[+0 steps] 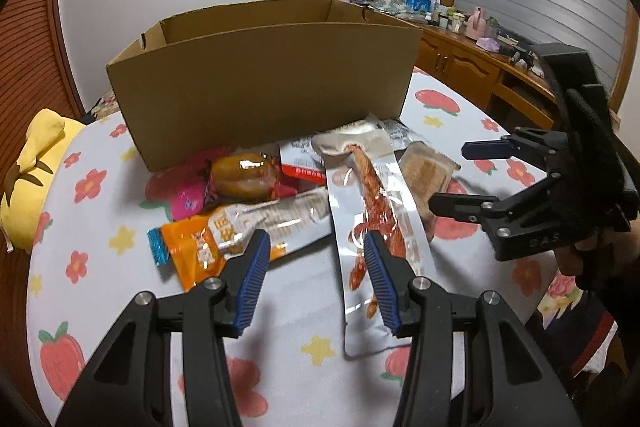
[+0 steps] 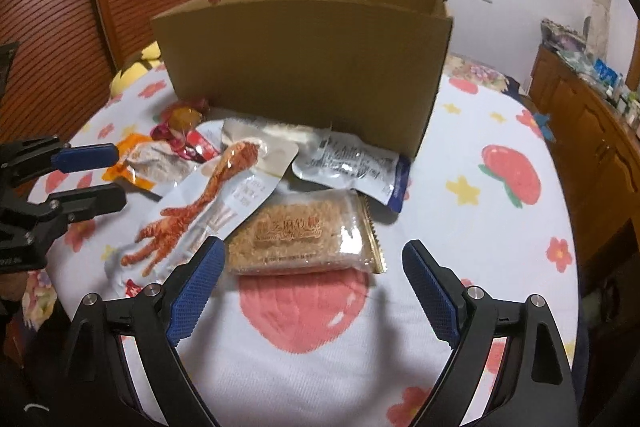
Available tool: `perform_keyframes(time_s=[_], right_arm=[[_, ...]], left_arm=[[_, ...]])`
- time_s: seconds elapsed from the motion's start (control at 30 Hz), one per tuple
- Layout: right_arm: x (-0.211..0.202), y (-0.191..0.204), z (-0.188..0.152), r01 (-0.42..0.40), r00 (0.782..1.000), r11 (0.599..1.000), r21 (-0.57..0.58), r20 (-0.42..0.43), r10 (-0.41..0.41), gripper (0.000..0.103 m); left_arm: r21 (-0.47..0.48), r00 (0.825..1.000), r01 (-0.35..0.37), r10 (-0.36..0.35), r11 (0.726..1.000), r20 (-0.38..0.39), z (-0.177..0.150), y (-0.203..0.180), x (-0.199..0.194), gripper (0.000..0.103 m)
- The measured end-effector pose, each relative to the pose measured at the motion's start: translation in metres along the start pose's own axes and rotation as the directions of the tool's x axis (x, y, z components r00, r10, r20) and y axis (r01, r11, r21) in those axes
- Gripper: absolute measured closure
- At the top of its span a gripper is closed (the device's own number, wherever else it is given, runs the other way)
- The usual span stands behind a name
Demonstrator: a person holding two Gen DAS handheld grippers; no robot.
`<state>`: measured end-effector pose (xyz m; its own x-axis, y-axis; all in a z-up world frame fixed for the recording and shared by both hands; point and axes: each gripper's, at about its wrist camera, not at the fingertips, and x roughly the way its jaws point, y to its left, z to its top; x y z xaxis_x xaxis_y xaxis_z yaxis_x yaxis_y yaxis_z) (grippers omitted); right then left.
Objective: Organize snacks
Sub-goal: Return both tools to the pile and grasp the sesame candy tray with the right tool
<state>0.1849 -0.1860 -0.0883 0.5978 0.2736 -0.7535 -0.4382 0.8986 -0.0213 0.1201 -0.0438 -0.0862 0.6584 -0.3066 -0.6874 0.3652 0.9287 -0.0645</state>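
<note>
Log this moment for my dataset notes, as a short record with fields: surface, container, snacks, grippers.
surface: fruit-print cloth
container: open cardboard box, standing behind the snacks
snacks: chicken-foot pack, sesame-brittle pack, orange pack, brown egg-like pack, white sachet; all outside the box
left gripper: open, empty, over the chicken-foot pack
right gripper: open wide, empty, near the sesame-brittle pack

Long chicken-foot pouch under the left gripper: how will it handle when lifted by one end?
The chicken-foot pouch is long, thin and crinkled, so it will probably droop. Its glossy film looks slippery. It overlaps the sesame-bar pack, which may shift.
</note>
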Motion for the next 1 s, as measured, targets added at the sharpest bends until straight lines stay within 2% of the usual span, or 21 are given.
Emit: perform_keyframes(time_s=[0.1, 0.4, 0.57, 0.6, 0.73, 0.87, 1.0], right_arm=[[0.006, 0.006, -0.001, 0.016, 1.000, 0.999, -0.034, -0.010, -0.017, 0.010], [0.025, 0.006, 0.007, -0.024, 0.998, 1.000, -0.019, -0.066, 0.023, 0.003], [0.031, -0.003, 0.008, -0.065, 0.995, 0.997, 0.035, -0.079, 0.068, 0.003], [0.031, -0.004, 0.007, -0.073, 0.994, 0.997, 0.038, -0.076, 0.076, 0.003], [0.026, -0.007, 0.005, -0.108, 0.992, 0.993, 0.041, -0.060, 0.110, 0.017], [0.019, -0.009, 0.000, -0.108, 0.992, 0.994, 0.032, -0.055, 0.110, 0.018], [0.007, -0.016, -0.009, -0.074, 0.997, 0.997, 0.034, -0.030, 0.075, 0.019]], left_arm=[[-0.012, 1.000, -0.001, 0.001, 1.000, -0.003, -0.004, 0.002, -0.002, 0.054], [-0.017, 1.000, -0.001, 0.001, 1.000, -0.005, -0.008, 0.003, -0.005, 0.054], [-0.009, 1.000, 0.016, -0.016, 1.000, -0.017, -0.005, -0.004, 0.002, 0.054], [-0.010, 1.000, 0.021, -0.021, 1.000, -0.023, -0.004, -0.006, 0.005, 0.054], [-0.016, 0.999, 0.032, -0.033, 0.999, -0.040, -0.001, -0.012, 0.015, 0.054], [-0.004, 0.998, 0.030, -0.030, 1.000, -0.050, 0.006, -0.022, 0.023, 0.054], [0.013, 0.998, 0.017, -0.016, 1.000, -0.067, 0.012, -0.032, 0.035, 0.053]])
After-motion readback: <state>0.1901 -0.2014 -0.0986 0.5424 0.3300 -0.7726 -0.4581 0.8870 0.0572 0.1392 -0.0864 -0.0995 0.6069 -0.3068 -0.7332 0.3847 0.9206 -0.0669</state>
